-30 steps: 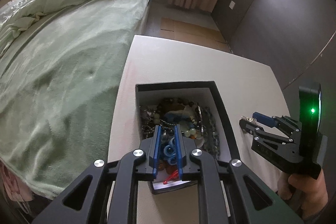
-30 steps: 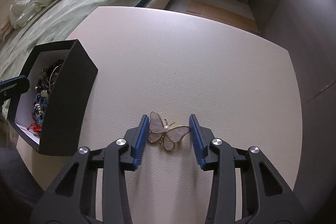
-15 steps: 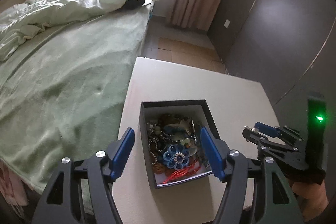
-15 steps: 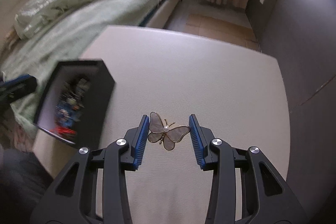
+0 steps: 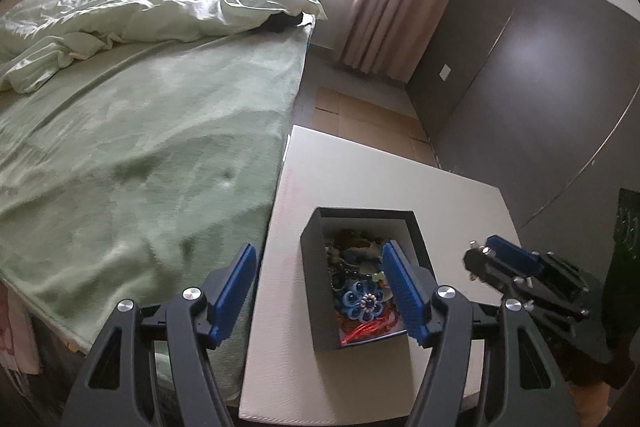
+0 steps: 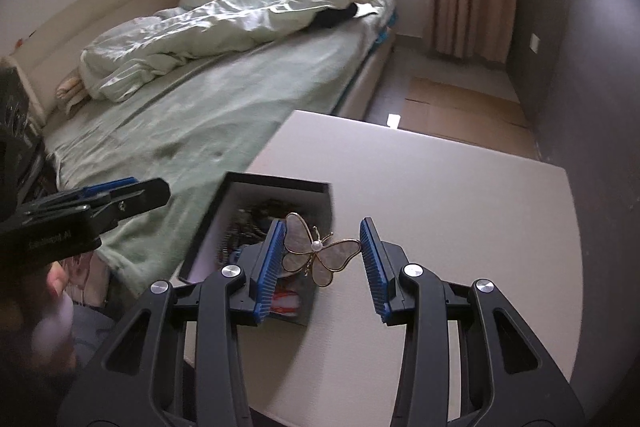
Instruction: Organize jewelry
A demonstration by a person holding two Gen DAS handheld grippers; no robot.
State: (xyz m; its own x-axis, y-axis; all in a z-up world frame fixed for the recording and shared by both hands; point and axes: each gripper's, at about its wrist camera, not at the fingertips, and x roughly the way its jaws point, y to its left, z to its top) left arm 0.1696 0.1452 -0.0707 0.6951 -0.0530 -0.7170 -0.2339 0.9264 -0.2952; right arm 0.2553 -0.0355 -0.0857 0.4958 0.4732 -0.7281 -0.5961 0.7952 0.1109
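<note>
Since the left gripper (image 5: 316, 291) let go and now spreads empty above the box (image 5: 362, 281), the blue flower (image 5: 362, 303) is stowed; at its 3 o'clock the right gripper (image 6: 322, 255), lifted, pinches the butterfly brooch (image 6: 316, 253), likely next in.

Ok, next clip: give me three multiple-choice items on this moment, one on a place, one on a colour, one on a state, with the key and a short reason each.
1. Where is the black cardboard jewellery box?
A. on the green bed
B. on the white table, near the edge by the bed
C. on the floor

2. What colour is the flower-shaped piece lying on top in the box?
A. blue
B. yellow
C. white

3. What is between the jaws of the right gripper?
A. nothing
B. a red cord
C. a gold-rimmed pearly butterfly brooch

Key: B, the box stands on the white table close to the side next to the bed. A, the blue flower piece shows in the left wrist view. C, the butterfly brooch spans the right gripper's blue pads, clear of the table.
</note>
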